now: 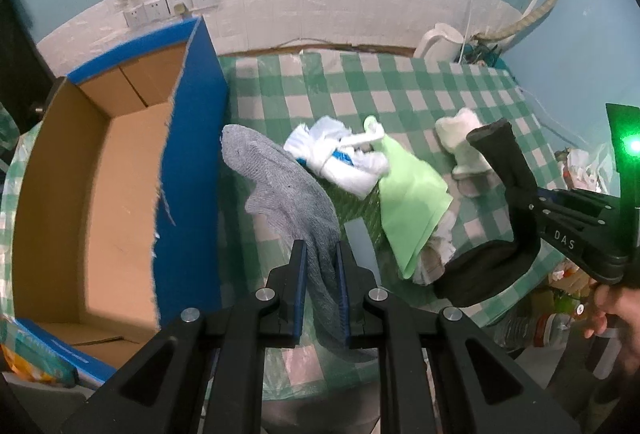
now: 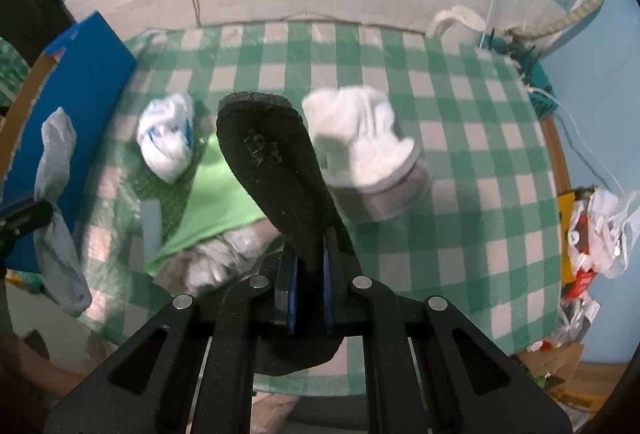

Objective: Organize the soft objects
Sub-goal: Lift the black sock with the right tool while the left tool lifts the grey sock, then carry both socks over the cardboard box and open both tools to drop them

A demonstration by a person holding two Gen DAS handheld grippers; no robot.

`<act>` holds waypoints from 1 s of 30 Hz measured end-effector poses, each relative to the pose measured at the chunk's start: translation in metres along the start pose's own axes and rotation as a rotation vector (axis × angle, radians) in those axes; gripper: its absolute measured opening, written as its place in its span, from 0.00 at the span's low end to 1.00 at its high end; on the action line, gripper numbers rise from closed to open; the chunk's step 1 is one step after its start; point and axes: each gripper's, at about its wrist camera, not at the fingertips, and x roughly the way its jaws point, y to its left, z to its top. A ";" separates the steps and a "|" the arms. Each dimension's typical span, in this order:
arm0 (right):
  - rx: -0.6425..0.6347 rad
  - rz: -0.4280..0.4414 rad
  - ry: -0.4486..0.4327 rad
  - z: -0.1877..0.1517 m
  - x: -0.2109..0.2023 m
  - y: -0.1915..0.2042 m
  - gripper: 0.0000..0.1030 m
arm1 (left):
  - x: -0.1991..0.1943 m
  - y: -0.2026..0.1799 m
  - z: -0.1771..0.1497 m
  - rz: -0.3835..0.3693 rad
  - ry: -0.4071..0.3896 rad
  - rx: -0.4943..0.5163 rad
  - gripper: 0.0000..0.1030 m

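The left claw [image 1: 321, 254] is pinching a gray sock [image 1: 280, 185]. The sock pokes up out of the claw and flops over to the left, and its other end hangs down below the claw. It is held up in the air, right beside the blue wall of a big cardboard box [image 1: 120, 161]. The box is open on top and brown inside. It stands at the left end of the table [image 1: 400, 85], which has a green and white checked cloth on it.

The right claw [image 2: 307, 250] is pinching a black sock [image 2: 272, 161]. One end of that sock sticks up in front of the claw, and the other end droops down under it. In the left wrist view, the right claw is over the right side of the table, well apart from the box.

More soft things lie on the table between the two claws. There is a white bundle with blue marks [image 1: 340, 157], and a light green cloth [image 1: 408, 201] just beside it and touching it. A white and gray sock [image 2: 372, 161] lies farther right, crumpled up. A gray and white lump [image 2: 216, 262] peeks out from under the near end of the green cloth.

A white kettle [image 1: 440, 41] stands at the far corner of the table, by the wall
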 end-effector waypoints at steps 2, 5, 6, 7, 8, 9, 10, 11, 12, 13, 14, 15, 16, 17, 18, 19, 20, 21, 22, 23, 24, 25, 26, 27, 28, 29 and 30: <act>-0.004 0.008 -0.019 0.009 -0.006 -0.002 0.08 | -0.007 0.002 0.003 -0.005 -0.016 -0.004 0.13; -0.012 0.018 -0.049 0.020 -0.018 0.000 0.08 | -0.018 0.007 0.008 -0.007 -0.040 -0.016 0.13; -0.013 0.023 -0.058 0.023 -0.023 0.002 0.08 | -0.021 0.009 0.009 -0.007 -0.046 -0.021 0.13; -0.015 0.028 -0.069 0.027 -0.026 0.002 0.08 | -0.024 0.011 0.010 -0.007 -0.053 -0.026 0.13; -0.020 0.035 -0.084 0.031 -0.032 0.004 0.08 | -0.028 0.013 0.011 -0.008 -0.062 -0.031 0.13; -0.024 0.040 -0.095 0.035 -0.036 0.009 0.08 | -0.031 0.016 0.012 -0.006 -0.068 -0.034 0.13; -0.029 0.049 -0.109 0.039 -0.042 0.013 0.08 | -0.035 0.018 0.013 -0.006 -0.075 -0.038 0.13; -0.034 0.055 -0.120 0.041 -0.047 0.017 0.08 | -0.039 0.020 0.014 -0.006 -0.085 -0.041 0.13; -0.042 0.064 -0.131 0.045 -0.052 0.021 0.08 | -0.043 0.022 0.014 -0.006 -0.094 -0.044 0.13; -0.049 0.075 -0.142 0.048 -0.057 0.025 0.08 | -0.047 0.025 0.015 -0.006 -0.104 -0.049 0.13; -0.054 0.083 -0.151 0.050 -0.060 0.030 0.08 | -0.052 0.028 0.016 -0.005 -0.114 -0.055 0.13; -0.060 0.092 -0.158 0.053 -0.064 0.034 0.08 | -0.056 0.031 0.017 -0.005 -0.122 -0.059 0.13; -0.068 0.102 -0.168 0.057 -0.069 0.040 0.08 | -0.060 0.035 0.018 -0.003 -0.131 -0.064 0.13; -0.074 0.110 -0.177 0.059 -0.072 0.045 0.08 | -0.064 0.040 0.018 -0.001 -0.141 -0.070 0.13; -0.080 0.116 -0.184 0.062 -0.075 0.050 0.08 | -0.068 0.043 0.019 0.002 -0.149 -0.076 0.13; -0.088 0.124 -0.191 0.065 -0.078 0.055 0.08 | -0.071 0.047 0.019 0.006 -0.156 -0.082 0.13; -0.095 0.134 -0.199 0.069 -0.081 0.062 0.08 | -0.075 0.052 0.020 0.013 -0.164 -0.088 0.13; -0.100 0.142 -0.204 0.071 -0.083 0.067 0.08 | -0.078 0.056 0.020 0.019 -0.173 -0.094 0.13; -0.110 0.150 -0.212 0.075 -0.087 0.074 0.08 | -0.082 0.060 0.020 0.026 -0.182 -0.101 0.13; -0.115 0.156 -0.217 0.078 -0.089 0.079 0.08 | -0.085 0.066 0.020 0.032 -0.190 -0.109 0.13; -0.120 0.161 -0.222 0.081 -0.091 0.084 0.08 | -0.088 0.071 0.020 0.034 -0.197 -0.116 0.13; -0.127 0.166 -0.229 0.084 -0.093 0.089 0.08 | -0.091 0.076 0.020 0.036 -0.202 -0.126 0.13; -0.134 0.173 -0.234 0.087 -0.095 0.096 0.08 | -0.093 0.082 0.019 0.038 -0.208 -0.136 0.13; -0.142 0.181 -0.240 0.090 -0.097 0.103 0.08 | -0.096 0.089 0.019 0.042 -0.213 -0.148 0.13; -0.148 0.185 -0.243 0.092 -0.098 0.109 0.08 | -0.097 0.095 0.019 0.048 -0.215 -0.158 0.13; -0.158 0.192 -0.247 0.095 -0.100 0.116 0.08 | -0.098 0.100 0.018 0.052 -0.217 -0.166 0.13; -0.167 0.197 -0.250 0.098 -0.101 0.123 0.08 | -0.099 0.105 0.016 0.055 -0.219 -0.173 0.13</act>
